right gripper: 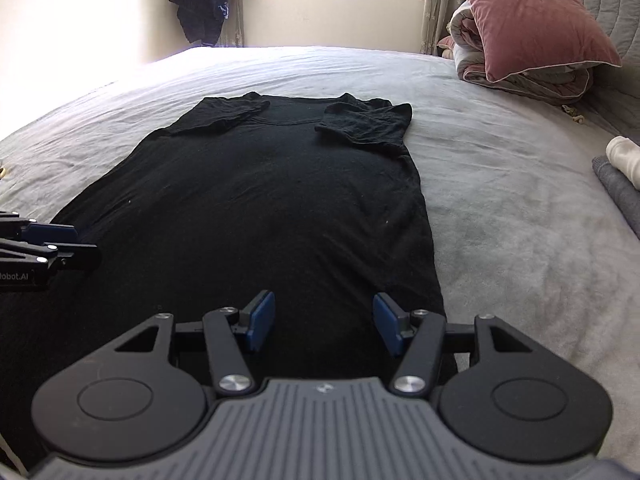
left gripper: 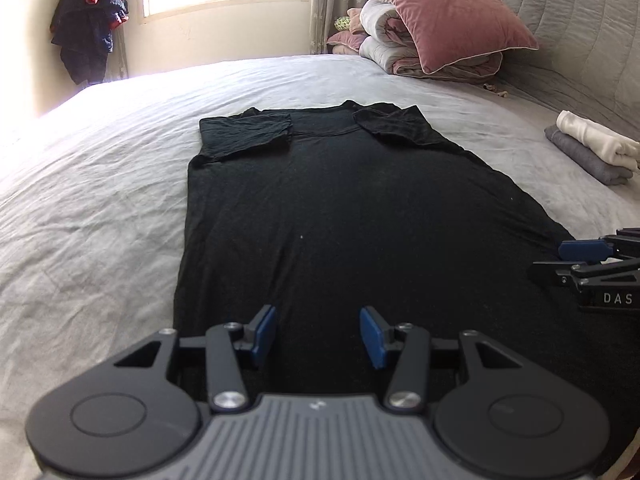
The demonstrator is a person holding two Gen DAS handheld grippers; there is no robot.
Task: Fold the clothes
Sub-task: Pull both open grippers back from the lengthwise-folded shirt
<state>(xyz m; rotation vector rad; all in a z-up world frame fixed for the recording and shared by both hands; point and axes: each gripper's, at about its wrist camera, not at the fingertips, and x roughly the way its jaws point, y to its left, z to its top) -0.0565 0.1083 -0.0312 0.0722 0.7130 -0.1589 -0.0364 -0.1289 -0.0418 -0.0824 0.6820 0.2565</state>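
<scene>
A black T-shirt (left gripper: 340,208) (right gripper: 260,200) lies flat on the bed with its collar far from me. Both short sleeves are folded inward over the chest. My left gripper (left gripper: 318,336) hovers over the shirt's near hem toward its left side, open, with nothing between its blue pads. My right gripper (right gripper: 323,322) hovers over the near hem toward the right edge, open and empty too. Each gripper shows at the side of the other's view: the right gripper (left gripper: 592,256) and the left gripper (right gripper: 48,240).
The grey bedsheet (left gripper: 100,184) (right gripper: 520,220) spreads around the shirt. Folded grey and white clothes (left gripper: 592,148) (right gripper: 620,172) are stacked at the right. A pink pillow (left gripper: 448,12) leans on rolled quilts by the padded headboard (left gripper: 580,32). Dark clothes (left gripper: 88,20) hang by the window.
</scene>
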